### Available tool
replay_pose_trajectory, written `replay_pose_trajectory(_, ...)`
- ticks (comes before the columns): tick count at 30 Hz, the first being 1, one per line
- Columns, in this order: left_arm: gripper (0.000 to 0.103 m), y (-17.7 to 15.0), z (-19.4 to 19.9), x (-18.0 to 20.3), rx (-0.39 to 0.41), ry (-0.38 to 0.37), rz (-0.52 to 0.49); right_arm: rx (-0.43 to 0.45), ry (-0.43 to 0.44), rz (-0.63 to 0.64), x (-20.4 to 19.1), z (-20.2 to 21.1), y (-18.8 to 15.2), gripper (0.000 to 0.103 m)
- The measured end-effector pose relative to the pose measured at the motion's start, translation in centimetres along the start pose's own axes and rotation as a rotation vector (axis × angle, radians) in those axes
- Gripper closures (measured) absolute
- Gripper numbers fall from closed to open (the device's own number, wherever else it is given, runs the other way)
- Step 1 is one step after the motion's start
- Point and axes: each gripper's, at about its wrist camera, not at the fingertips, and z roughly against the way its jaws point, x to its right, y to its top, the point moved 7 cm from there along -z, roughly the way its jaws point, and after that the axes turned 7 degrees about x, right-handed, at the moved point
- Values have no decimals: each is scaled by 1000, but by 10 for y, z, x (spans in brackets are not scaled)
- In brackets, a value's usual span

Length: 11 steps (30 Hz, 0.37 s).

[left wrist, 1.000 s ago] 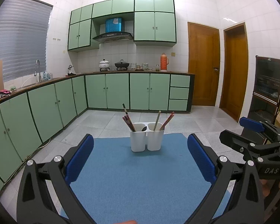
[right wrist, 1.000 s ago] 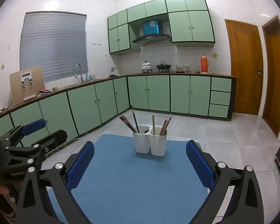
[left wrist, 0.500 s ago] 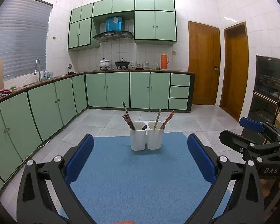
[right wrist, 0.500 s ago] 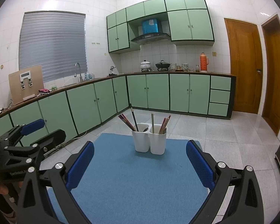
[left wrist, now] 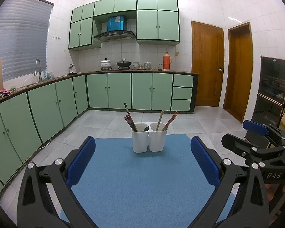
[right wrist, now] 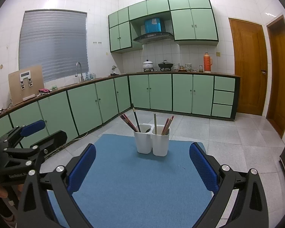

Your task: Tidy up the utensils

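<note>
A white two-compartment utensil holder (left wrist: 149,140) stands at the far end of a blue mat (left wrist: 142,180); it also shows in the right wrist view (right wrist: 152,142). Its left compartment holds dark and red chopsticks (left wrist: 130,120) and a dark spoon (left wrist: 146,128). Its right compartment holds a pale chopstick (left wrist: 159,120) and red chopsticks (left wrist: 170,120). My left gripper (left wrist: 142,161) is open and empty, well short of the holder. My right gripper (right wrist: 142,163) is open and empty, also short of it, and shows at the right of the left wrist view (left wrist: 256,138).
The mat (right wrist: 142,186) lies on a small table with tiled floor (right wrist: 228,138) beyond its edges. Green kitchen cabinets (left wrist: 47,110) run along the left and back. Two wooden doors (left wrist: 207,64) are at the right, and a dark cabinet (left wrist: 271,93) at the far right.
Both cameras have tilted or lifted slightly, so the holder sits a little higher in view. Both grippers stay open and empty.
</note>
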Motion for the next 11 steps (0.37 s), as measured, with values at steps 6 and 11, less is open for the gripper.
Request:
replay_pose_trajectory(6,6,-6,-1,-2,-5,3,5,-1,0,0,0,0,0,6)
replay_pose_trajectory(11,6,-7,-3,-2,-9,4,4,-2,1,0,0,-1,1,6)
